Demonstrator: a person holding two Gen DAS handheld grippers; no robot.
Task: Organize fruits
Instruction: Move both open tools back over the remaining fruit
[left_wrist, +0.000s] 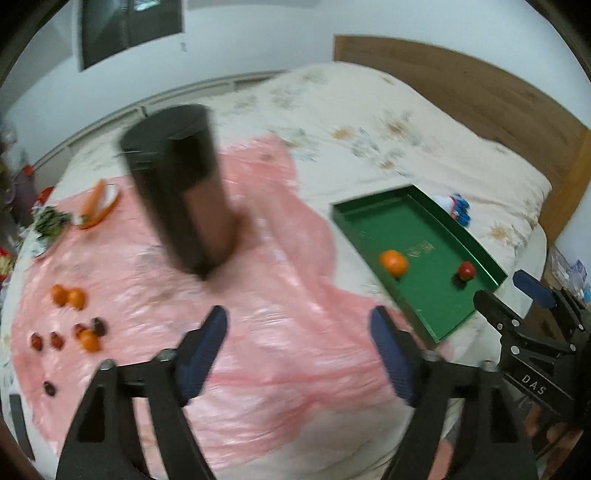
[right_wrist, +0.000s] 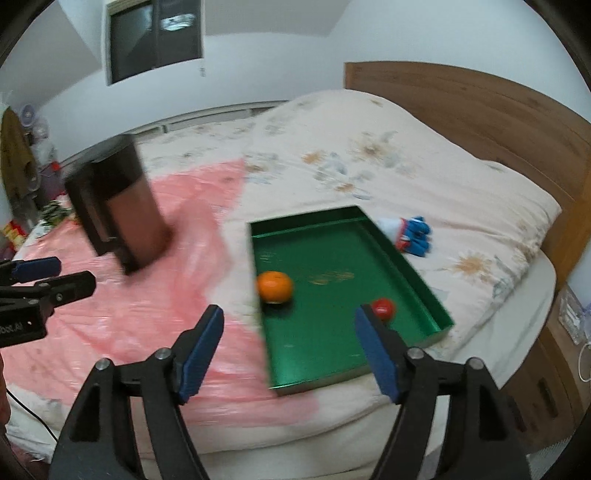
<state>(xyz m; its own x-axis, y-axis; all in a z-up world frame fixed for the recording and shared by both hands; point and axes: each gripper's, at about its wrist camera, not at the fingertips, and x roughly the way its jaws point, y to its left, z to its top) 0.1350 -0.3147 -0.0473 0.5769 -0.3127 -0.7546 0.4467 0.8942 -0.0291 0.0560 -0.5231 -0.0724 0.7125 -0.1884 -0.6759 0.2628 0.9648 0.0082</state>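
both grippers, left gripper (left_wrist: 299, 332) and right gripper (right_wrist: 290, 332), spread wide with nothing between the blue ribbed pads. round orange (right_wrist: 275, 287) and small red fruit (right_wrist: 384, 308) lie apart in the shallow green tray (right_wrist: 406, 258) (glossy) on crinkled pink plastic sheet (left_wrist: 258, 350).

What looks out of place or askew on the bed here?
The dark cylinder on the pink sheet leans in both views; blur hides whether it is tipping. A blue-and-white glove lies beside the green tray, unrelated to fruit.
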